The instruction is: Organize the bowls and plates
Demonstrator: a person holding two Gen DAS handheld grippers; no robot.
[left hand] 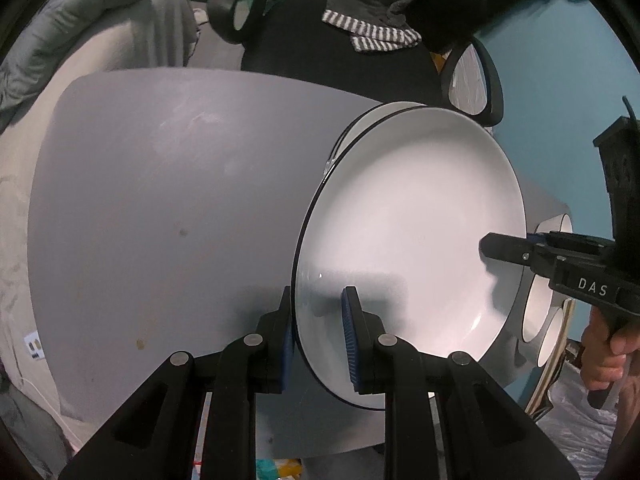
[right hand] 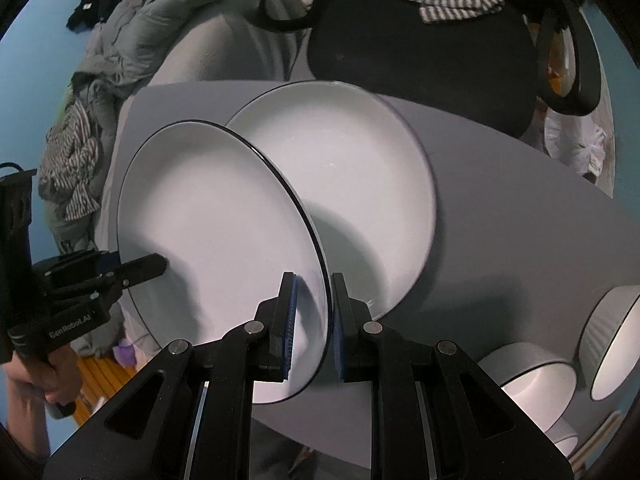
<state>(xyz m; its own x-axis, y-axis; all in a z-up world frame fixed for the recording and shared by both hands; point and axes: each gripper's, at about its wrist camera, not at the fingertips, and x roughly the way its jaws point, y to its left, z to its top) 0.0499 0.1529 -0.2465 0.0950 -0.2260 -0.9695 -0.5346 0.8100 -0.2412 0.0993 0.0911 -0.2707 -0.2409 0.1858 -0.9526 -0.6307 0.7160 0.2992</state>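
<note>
Both grippers are holding the same big white plate [left hand: 408, 240] by its black-edged rim, one on each side, and it's hanging tilted above the grey tabletop [left hand: 160, 200] — not resting on anything. The left gripper [left hand: 320, 336] is pinching the rim with its blue-padded fingers [left hand: 350, 344] drawn in narrow, one pad on the face of the plate and one behind it. The right gripper [right hand: 314, 328] is doing the same on the opposite edge, fingers narrow and clamped on the rim. From the left camera you're seeing the right gripper reaching in from the side with a hand [left hand: 604, 352] wrapped around its handle; from the right camera the left one is poking in at the far edge. A second white plate [right hand: 352, 184] is lying flat on the tabletop just under and behind the held one. Over to the right side two white bowls [right hand: 532, 380] with dark rims are sitting near the tabletop's edge. A black office chair [right hand: 420, 68] with a striped cloth [right hand: 452, 2] on it is standing behind the tabletop.
</note>
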